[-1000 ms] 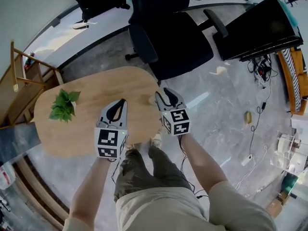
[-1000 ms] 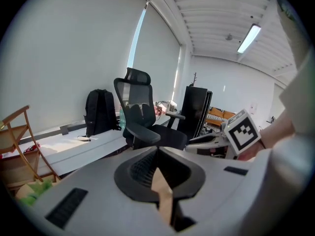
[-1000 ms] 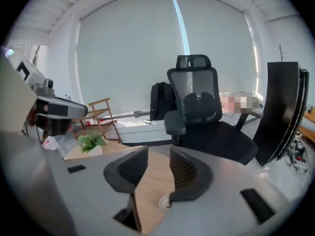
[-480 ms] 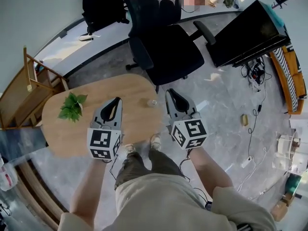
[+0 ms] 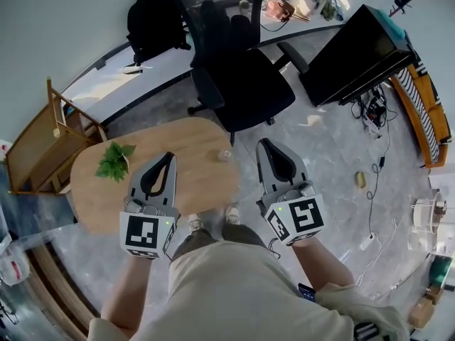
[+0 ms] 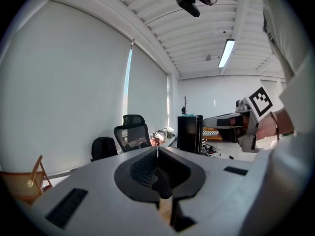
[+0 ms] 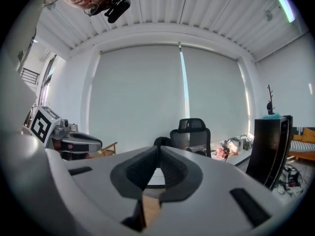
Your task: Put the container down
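A small clear container (image 5: 225, 155) stands upright on the light wooden table (image 5: 181, 137), near its right edge. Neither gripper touches it. My left gripper (image 5: 169, 155) hovers over the table's near edge, left of the container. Its jaws meet at the tips (image 6: 157, 149) with nothing between them. My right gripper (image 5: 264, 143) is off the table's right side, above the floor. Its jaws (image 7: 159, 149) are also closed together and empty. Each gripper view shows the other gripper at its edge: the right one (image 6: 253, 116), the left one (image 7: 63, 141).
A potted green plant (image 5: 116, 160) sits on the table's left part. A black office chair (image 5: 238, 69) stands just beyond the table, with a black backpack (image 5: 153, 21) and a wooden chair (image 5: 43, 137) to the left. A black cabinet (image 5: 362, 52) and cables lie right.
Both grippers have drawn back toward the person. The right one has moved off the table to the right and its jaws have closed. The container stays on the table.
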`<act>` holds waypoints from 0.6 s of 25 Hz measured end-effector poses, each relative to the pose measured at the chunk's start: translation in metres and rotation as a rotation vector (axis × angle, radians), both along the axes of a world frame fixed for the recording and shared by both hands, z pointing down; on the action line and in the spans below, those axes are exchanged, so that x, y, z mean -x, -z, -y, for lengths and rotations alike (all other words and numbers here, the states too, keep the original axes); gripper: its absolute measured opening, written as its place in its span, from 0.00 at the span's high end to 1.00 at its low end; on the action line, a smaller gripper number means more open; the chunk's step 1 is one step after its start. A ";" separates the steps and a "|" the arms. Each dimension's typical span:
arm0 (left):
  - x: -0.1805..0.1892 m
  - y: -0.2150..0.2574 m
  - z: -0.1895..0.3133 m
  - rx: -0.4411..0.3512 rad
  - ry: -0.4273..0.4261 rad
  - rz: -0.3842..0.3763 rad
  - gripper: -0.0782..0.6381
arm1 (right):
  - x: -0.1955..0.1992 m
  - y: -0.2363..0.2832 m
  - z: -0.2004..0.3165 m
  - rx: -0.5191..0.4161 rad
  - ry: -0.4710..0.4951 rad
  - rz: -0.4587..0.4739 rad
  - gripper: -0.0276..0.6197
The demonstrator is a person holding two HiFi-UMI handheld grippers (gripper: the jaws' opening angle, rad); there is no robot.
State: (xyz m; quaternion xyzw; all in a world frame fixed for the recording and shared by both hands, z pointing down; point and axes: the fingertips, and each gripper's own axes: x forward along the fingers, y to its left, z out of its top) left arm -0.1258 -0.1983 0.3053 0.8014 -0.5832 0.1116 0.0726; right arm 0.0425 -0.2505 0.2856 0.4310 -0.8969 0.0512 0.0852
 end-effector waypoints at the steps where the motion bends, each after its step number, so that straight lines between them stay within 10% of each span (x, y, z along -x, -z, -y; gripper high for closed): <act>1: -0.003 0.006 -0.005 -0.010 -0.007 0.010 0.88 | -0.002 0.006 -0.006 -0.006 0.004 0.008 0.94; 15: -0.005 0.034 -0.060 -0.042 -0.013 0.035 0.88 | -0.003 0.047 -0.077 -0.060 0.112 -0.038 0.96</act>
